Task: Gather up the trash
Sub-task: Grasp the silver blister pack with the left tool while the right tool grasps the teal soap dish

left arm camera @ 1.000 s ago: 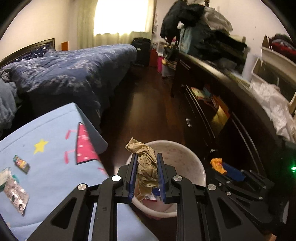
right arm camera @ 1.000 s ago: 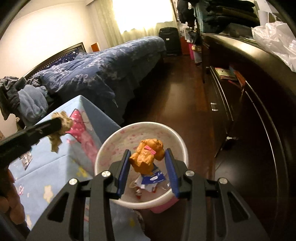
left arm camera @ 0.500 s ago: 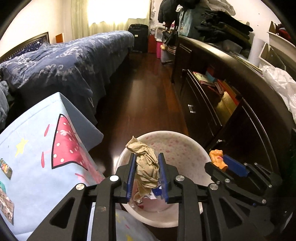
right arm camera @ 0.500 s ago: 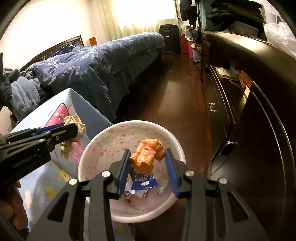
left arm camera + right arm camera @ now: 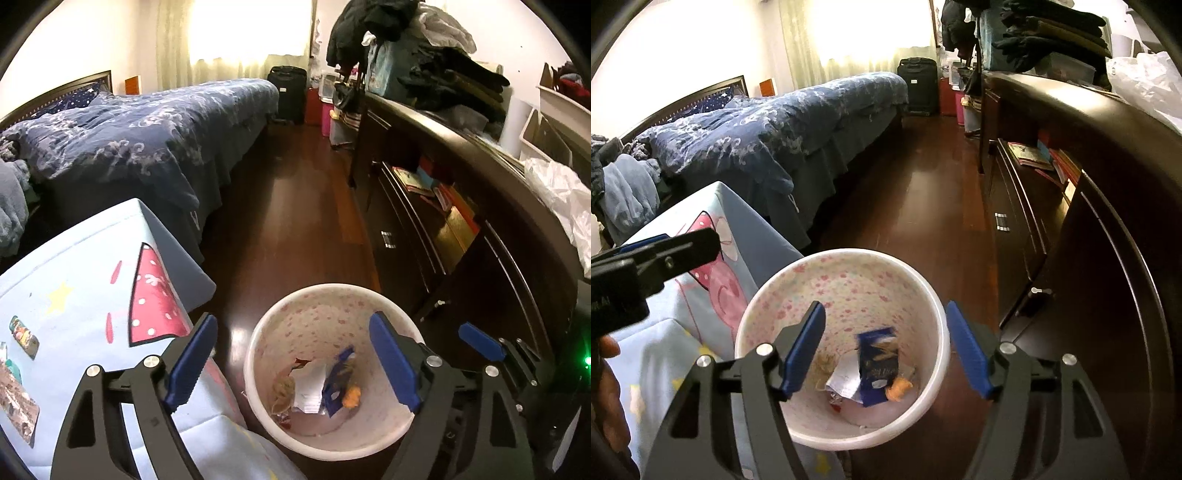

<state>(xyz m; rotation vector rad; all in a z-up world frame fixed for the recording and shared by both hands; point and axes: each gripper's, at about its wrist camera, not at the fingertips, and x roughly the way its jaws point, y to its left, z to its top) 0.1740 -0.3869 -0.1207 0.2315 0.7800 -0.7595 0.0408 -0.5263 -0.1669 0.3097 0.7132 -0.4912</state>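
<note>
Hovering over the trash bin (image 5: pixel 334 448), the left gripper (image 5: pixel 291 363) is seen with its blue fingers (image 5: pixel 190 362) spread wide and nothing between them; the right gripper (image 5: pixel 886 349) is likewise released and empty, its fingers (image 5: pixel 805 345) splayed above the same bin (image 5: pixel 940 354). Both are judged to be at the end of a drop step, with a fresh pickup yet to be begun.

Inside the bin, at its bottom, a crumpled brown paper (image 5: pixel 282 389) is found against the wall nearest the counter, a white slip (image 5: pixel 308 386) beside it, a blue packet (image 5: pixel 338 380) next, and a small orange piece (image 5: pixel 351 396) just beyond that. The blue packet (image 5: pixel 879 363) is the only piece with a clear long axis: it is stood roughly on end, tilted, its top edge pointed up toward the bin's far wall.

Outside the bin, the counter under a light blue cloth (image 5: pixel 74 295) stands just beside it. On that cloth, well apart from the bin at the view's far edge, small wrappers (image 5: pixel 24 336) are left lying. The next move is judged to call for one gripper to be swung away from the bin toward those wrappers, lowered flat over one, and closed on it; thin flat pieces are likely to need a low, careful pinch.
</note>
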